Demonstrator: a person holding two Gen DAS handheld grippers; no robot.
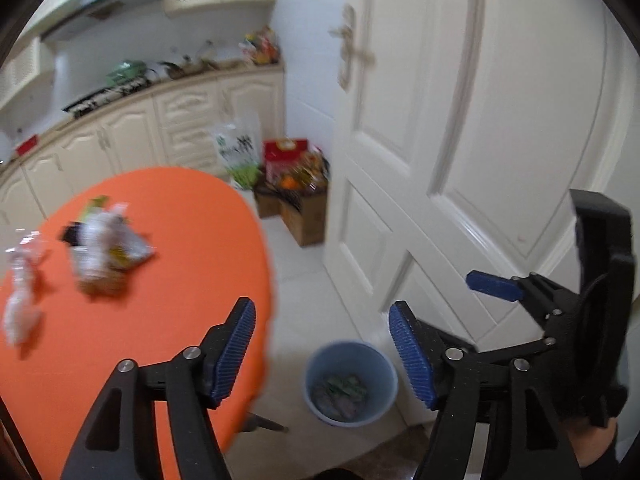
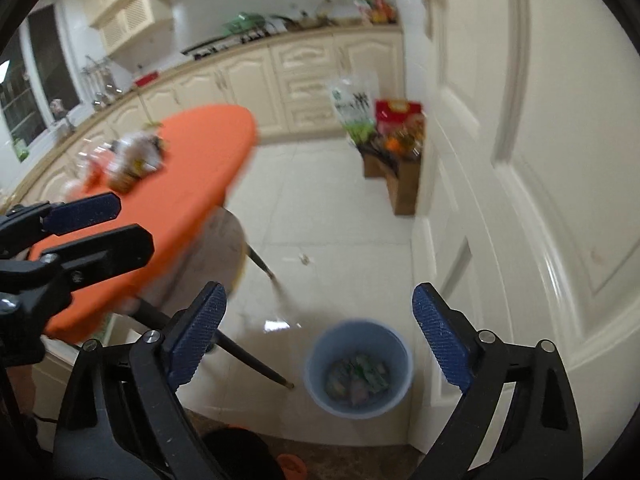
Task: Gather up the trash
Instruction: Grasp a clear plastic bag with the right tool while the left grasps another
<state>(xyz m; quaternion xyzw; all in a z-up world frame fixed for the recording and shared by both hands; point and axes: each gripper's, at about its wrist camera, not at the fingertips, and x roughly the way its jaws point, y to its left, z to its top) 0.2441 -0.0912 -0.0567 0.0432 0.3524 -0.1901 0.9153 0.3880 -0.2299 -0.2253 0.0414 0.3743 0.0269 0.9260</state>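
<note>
A: We start at our fingers. The left gripper (image 1: 322, 354) has its blue pads spread with nothing between them, and the right gripper (image 2: 320, 338) gapes wider, also empty-handed.

B: Agreed, both released. Past the pads, each wrist view looks down on the blue bin (image 1: 351, 384) on the pale floor tiles (image 2: 332, 216), with crumpled wrappers (image 2: 358, 378) already lying in it.

A: And the trash still waiting sits on the orange table (image 1: 180, 240): a blurred heap of packets (image 1: 106, 250) and a white crumpled wrapper (image 1: 22, 292) near its left edge in the left view.

B: Any writing we can read?

A: None. The green-and-white bag (image 2: 352, 106) and the red box (image 2: 398, 112) above the cardboard cartons (image 2: 404, 188) carry print, but it is too smeared to make out.

B: What differs between views?

A: Only the right view shows the table's dark legs (image 2: 256, 360) and the window (image 2: 20, 96); only the left shows the white door's handle (image 1: 348, 46). Each view also catches the other gripper at its edge.
</note>
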